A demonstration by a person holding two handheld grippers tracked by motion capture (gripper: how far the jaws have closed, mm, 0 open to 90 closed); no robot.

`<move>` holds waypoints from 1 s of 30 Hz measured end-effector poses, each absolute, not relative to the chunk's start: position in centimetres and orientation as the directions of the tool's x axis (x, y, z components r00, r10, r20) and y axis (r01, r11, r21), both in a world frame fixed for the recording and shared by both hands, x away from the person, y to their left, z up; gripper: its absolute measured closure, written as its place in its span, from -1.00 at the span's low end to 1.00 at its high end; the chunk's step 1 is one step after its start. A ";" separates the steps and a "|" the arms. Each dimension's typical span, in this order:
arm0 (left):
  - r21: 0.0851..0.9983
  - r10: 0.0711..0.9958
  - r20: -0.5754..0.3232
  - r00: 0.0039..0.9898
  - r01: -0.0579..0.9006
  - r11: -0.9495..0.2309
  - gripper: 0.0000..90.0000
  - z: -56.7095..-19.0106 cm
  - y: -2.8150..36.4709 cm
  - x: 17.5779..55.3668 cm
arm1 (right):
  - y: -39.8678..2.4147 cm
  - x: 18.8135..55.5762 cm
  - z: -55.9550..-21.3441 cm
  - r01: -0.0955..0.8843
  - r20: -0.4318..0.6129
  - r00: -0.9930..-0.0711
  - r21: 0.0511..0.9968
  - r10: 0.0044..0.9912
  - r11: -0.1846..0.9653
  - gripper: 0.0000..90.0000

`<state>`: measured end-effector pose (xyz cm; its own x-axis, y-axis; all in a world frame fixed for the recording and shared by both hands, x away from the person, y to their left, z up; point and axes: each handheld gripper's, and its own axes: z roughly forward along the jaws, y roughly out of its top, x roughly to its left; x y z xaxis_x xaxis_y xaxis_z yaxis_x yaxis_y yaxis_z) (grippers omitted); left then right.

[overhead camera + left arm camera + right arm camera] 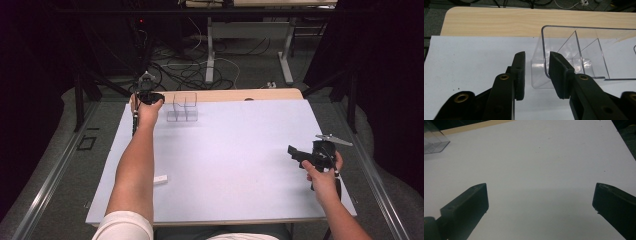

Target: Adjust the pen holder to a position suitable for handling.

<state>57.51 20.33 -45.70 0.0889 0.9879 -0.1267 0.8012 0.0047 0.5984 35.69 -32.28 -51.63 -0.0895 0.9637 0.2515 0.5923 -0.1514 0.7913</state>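
Note:
A clear plastic box [182, 107] with inner dividers stands on the white sheet [235, 150] near the table's far left. My left gripper [152, 97] is held just left of it. In the left gripper view the gripper [537, 56] has its jaws a narrow gap apart, with nothing pinched. The box [579, 52] lies just ahead, its near left corner lined up with the gap beside the right jaw. My right gripper [296, 154] hovers over the sheet's right side, far from the box. It is wide open [541, 192] with bare sheet between its jaws, and the box [434, 140] sits far off at the upper left.
A small white block [160, 179] lies on the sheet beside the left forearm. A strip of bare wood tabletop [235, 94] runs along the far edge behind the box. Beyond the table, cables [195, 70] lie on the floor among desk legs.

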 end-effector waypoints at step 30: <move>0.535 0.994 -0.097 0.040 0.844 0.019 0.98 -45.4 18.6 56.7 | -32.2 35.7 -51.8 0.600 0.247 -0.108 0.789 0.963 -0.135 -1.00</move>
